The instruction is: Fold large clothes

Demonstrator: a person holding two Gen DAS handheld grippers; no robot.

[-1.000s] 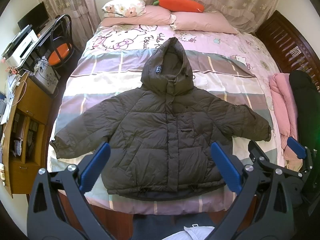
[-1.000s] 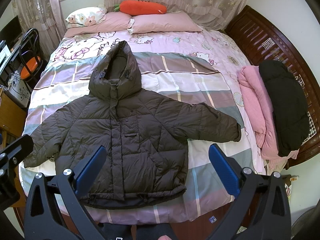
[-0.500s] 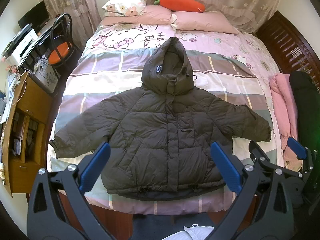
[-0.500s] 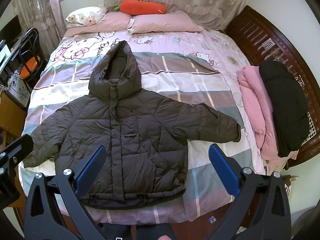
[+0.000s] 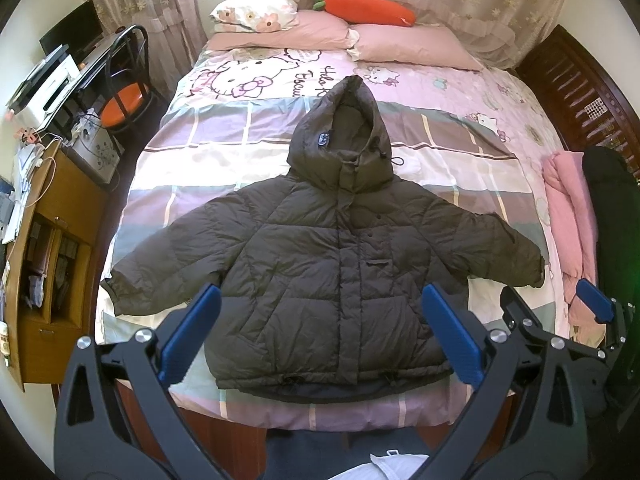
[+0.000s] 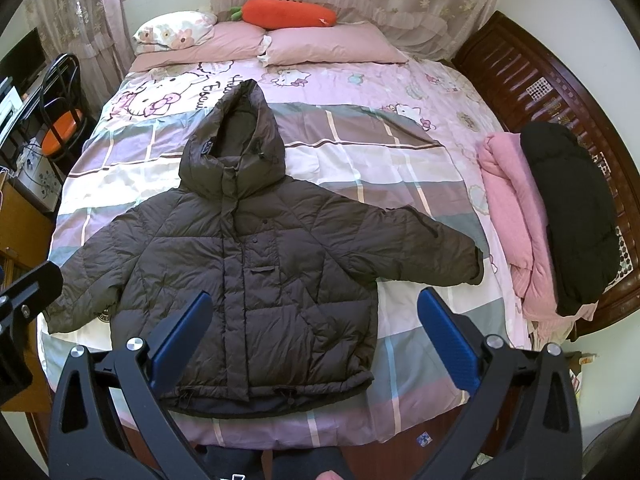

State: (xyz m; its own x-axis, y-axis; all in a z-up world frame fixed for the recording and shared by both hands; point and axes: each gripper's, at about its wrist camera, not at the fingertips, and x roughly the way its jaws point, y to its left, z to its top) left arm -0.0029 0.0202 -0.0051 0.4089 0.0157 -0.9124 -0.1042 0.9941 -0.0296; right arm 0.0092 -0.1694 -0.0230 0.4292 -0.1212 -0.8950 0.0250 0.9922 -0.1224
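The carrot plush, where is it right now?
In both wrist views the carrot plush lies at the far head of the bed, resting on top of the pink pillows, just in front of the lace curtain.

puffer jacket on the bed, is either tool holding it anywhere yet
No. The left tool and the right tool are both open above the puffer jacket, which lies flat and untouched.

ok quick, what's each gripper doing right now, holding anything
Left gripper: open, holding nothing, above the near hem of the dark puffer jacket.
Right gripper: open, holding nothing, above the jacket's near right side.
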